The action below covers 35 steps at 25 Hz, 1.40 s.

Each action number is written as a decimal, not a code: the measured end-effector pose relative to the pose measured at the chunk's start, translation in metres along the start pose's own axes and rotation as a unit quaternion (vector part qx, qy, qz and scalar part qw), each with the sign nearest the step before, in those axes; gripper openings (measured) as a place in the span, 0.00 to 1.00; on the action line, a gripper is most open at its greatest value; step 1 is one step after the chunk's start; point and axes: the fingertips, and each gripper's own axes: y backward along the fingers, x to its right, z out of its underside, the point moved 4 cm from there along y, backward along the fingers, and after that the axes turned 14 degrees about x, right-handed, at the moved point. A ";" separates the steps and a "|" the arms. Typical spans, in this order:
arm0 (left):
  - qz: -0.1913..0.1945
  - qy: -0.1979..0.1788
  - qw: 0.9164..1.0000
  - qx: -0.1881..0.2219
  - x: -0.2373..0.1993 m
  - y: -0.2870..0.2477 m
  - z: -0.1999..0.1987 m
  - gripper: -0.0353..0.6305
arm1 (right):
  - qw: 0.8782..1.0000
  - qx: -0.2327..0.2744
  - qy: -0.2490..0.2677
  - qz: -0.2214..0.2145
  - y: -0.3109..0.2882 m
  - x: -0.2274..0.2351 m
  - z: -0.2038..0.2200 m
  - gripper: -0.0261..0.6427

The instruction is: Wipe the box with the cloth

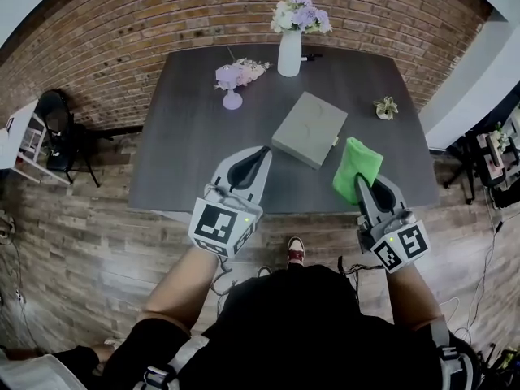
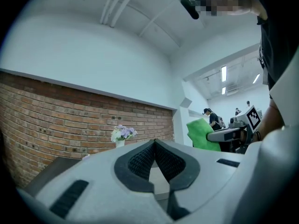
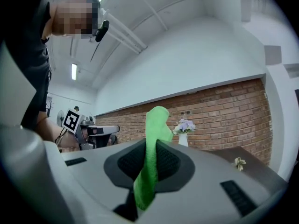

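Observation:
A flat grey box [image 1: 309,128] lies on the dark table [image 1: 187,153], right of its middle. My right gripper [image 1: 360,181] is shut on a green cloth [image 1: 356,166], which hangs over the table's front right, just right of the box. In the right gripper view the cloth [image 3: 156,120] sticks up from between the jaws of that gripper [image 3: 150,146]. My left gripper [image 1: 264,151] is shut with nothing in it, its tip just short of the box's near left corner. In the left gripper view, the closed tips [image 2: 154,143] point at the brick wall, the cloth [image 2: 202,135] to their right.
A white vase of flowers [image 1: 290,51] stands at the table's far edge. A small purple vase [image 1: 232,96] is at the far left, a dried sprig [image 1: 385,108] at the right. A black chair [image 1: 61,132] stands left of the table and shelving [image 1: 491,157] at the right.

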 end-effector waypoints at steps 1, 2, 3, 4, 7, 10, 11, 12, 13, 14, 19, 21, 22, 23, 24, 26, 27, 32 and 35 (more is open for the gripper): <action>-0.001 -0.003 1.000 0.000 0.000 -0.006 0.001 0.07 | 1.000 -0.002 -0.001 -0.005 -0.003 0.005 0.002 0.10; -0.003 -0.006 1.000 -0.001 -0.001 -0.012 0.003 0.07 | 1.000 -0.005 -0.003 -0.009 -0.007 0.011 0.005 0.10; -0.005 -0.008 1.000 -0.002 -0.002 -0.019 0.005 0.07 | 1.000 -0.007 -0.004 -0.014 -0.011 0.018 0.008 0.10; -0.008 -0.008 1.000 -0.003 -0.002 -0.024 0.007 0.07 | 1.000 -0.009 -0.006 -0.018 -0.014 0.024 0.012 0.10; -0.016 -0.010 1.000 -0.009 -0.004 -0.040 0.015 0.07 | 0.999 -0.013 -0.009 -0.033 -0.024 0.040 0.019 0.10; -0.024 -0.014 0.999 -0.015 -0.008 -0.055 0.021 0.07 | 0.999 -0.011 -0.015 -0.045 -0.036 0.055 0.023 0.10; -0.027 -0.015 0.999 -0.017 -0.009 -0.059 0.022 0.07 | 0.999 -0.011 -0.017 -0.049 -0.040 0.059 0.025 0.10; -0.029 -0.016 0.999 -0.018 -0.010 -0.064 0.023 0.07 | 0.998 -0.011 -0.019 -0.054 -0.043 0.064 0.026 0.10; -0.032 -0.018 0.999 -0.019 -0.010 -0.069 0.024 0.07 | 0.998 -0.011 -0.021 -0.058 -0.045 0.068 0.027 0.10; -0.035 -0.019 0.999 -0.019 -0.010 -0.073 0.024 0.07 | 0.998 -0.012 -0.022 -0.063 -0.048 0.072 0.028 0.10; -0.043 -0.027 0.998 -0.021 -0.009 -0.085 0.026 0.07 | 0.996 -0.015 -0.023 -0.080 -0.058 0.087 0.031 0.10; -0.045 -0.028 0.998 -0.023 -0.011 -0.085 0.026 0.07 | 0.996 -0.017 -0.025 -0.080 -0.062 0.090 0.033 0.10; -0.045 -0.028 0.998 -0.023 -0.011 -0.085 0.026 0.07 | 0.996 -0.018 -0.026 -0.079 -0.063 0.090 0.034 0.10; -0.045 -0.028 0.998 -0.024 -0.012 -0.084 0.025 0.07 | 0.996 -0.019 -0.026 -0.080 -0.064 0.089 0.035 0.10; -0.045 -0.028 0.998 -0.025 -0.014 -0.082 0.026 0.07 | 0.996 -0.021 -0.025 -0.081 -0.065 0.087 0.036 0.10; -0.044 -0.027 0.998 -0.026 -0.019 -0.078 0.026 0.07 | 0.996 -0.026 -0.022 -0.081 -0.069 0.083 0.039 0.10; -0.042 -0.026 0.998 -0.026 -0.022 -0.077 0.026 0.07 | 0.996 -0.028 -0.022 -0.079 -0.071 0.080 0.041 0.10; -0.035 -0.016 0.999 -0.024 -0.033 -0.069 0.025 0.07 | 0.994 -0.052 -0.010 -0.093 -0.073 0.056 0.049 0.10; -0.031 -0.008 0.999 -0.020 -0.037 -0.068 0.026 0.07 | 0.992 -0.071 -0.001 -0.103 -0.073 0.043 0.058 0.10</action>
